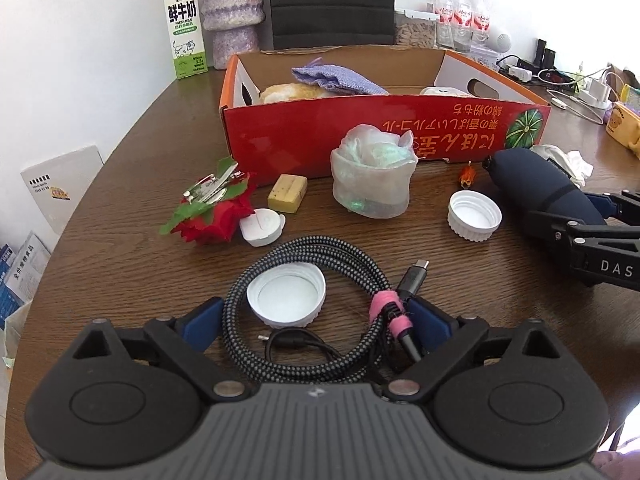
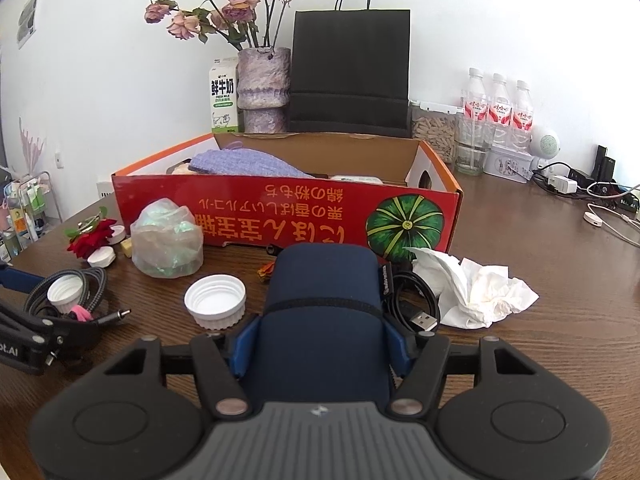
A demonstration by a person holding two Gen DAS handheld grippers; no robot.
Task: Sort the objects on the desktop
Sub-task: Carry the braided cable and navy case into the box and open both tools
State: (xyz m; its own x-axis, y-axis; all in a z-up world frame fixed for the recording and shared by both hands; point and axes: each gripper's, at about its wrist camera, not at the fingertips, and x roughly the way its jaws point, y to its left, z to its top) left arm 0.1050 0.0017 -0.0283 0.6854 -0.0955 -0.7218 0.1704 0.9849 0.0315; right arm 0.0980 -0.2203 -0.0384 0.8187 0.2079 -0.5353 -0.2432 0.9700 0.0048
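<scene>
Navy pouch (image 2: 324, 312) sits clamped in the right hand-held gripper (image 2: 322, 346) — the left hand-held gripper (image 1: 316, 322) gapes wide around the braided cable (image 1: 304, 312).

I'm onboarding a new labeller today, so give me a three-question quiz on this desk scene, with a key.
1. True or false: the right hand-held gripper is closed on the navy pouch.
2. What lies inside the loop of the braided cable? A) white cap B) yellow eraser C) red rose
3. Fill in: the crumpled tissue lies in front of the red ____.

Key: 1 true; 2 A, the white cap; 3 box. The left hand-held gripper is open, straddling the cable.
</scene>
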